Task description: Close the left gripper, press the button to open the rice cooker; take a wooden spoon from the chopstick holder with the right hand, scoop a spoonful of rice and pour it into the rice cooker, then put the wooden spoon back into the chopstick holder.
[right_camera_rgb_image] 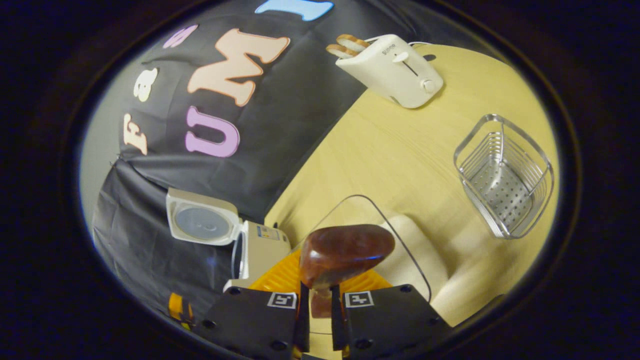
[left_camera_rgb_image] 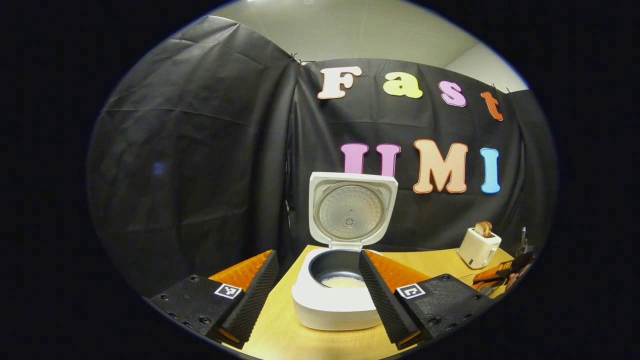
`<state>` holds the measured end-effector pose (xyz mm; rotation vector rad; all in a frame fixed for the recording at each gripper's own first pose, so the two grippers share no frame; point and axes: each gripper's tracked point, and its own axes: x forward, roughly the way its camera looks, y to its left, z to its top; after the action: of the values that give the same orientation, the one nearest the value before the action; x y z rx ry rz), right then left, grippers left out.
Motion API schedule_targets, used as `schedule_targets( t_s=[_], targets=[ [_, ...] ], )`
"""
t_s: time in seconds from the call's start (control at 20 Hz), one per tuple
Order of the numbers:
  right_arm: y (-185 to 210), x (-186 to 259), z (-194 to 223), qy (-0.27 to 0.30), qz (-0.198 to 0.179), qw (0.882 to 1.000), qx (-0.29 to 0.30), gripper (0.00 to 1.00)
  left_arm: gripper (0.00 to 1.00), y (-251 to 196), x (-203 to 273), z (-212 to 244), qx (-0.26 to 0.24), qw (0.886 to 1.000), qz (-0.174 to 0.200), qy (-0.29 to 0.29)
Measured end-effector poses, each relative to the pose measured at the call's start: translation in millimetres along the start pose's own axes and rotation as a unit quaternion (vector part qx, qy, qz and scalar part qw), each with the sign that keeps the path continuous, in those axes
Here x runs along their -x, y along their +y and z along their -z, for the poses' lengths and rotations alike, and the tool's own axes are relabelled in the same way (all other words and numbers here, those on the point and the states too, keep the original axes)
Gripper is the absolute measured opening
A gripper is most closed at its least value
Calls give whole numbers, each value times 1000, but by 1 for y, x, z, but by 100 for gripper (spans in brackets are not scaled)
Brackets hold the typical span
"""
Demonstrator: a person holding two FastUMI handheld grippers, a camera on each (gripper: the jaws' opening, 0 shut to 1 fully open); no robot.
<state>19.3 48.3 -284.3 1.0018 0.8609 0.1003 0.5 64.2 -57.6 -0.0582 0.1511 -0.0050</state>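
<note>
The white rice cooker [left_camera_rgb_image: 330,305] stands with its lid [left_camera_rgb_image: 351,207] raised upright, and a little rice lies in the dark inner pot [left_camera_rgb_image: 344,281]. My left gripper [left_camera_rgb_image: 317,257] is open in front of it, one finger on each side of the pot and touching nothing. My right gripper [right_camera_rgb_image: 318,305] is shut on the handle of the wooden spoon [right_camera_rgb_image: 345,252]. The spoon's bowl hangs over a clear container [right_camera_rgb_image: 400,235] holding pale rice [right_camera_rgb_image: 425,260]. The clear chopstick holder [right_camera_rgb_image: 505,185] stands on the table to the right. The cooker [right_camera_rgb_image: 260,250] shows to the left.
A white toaster [right_camera_rgb_image: 395,67] with bread slices stands at the back of the wooden table [right_camera_rgb_image: 380,150], also seen as the toaster [left_camera_rgb_image: 479,246] at right. The right gripper and the hand holding it [left_camera_rgb_image: 505,275] show at the far right edge.
</note>
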Motion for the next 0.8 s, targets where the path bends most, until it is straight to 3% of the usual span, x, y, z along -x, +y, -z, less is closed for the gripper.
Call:
schedule_targets(
  t_s=[0.45,0.5,0.55,0.8],
  targets=[
    [106,-5,-8,12,-110,991,-78,22,95,-2,11,7,9,1000,13,2],
    [119,-10,-6,14,-118,990,-79,19,95,0,13,8,10,1000,13,3],
    [131,-15,-3,14,-124,989,-76,22,95,3,14,8,10,1000,12,4],
    [181,-42,14,16,-134,990,-36,20,96,28,23,14,18,1000,1,9]
  ],
)
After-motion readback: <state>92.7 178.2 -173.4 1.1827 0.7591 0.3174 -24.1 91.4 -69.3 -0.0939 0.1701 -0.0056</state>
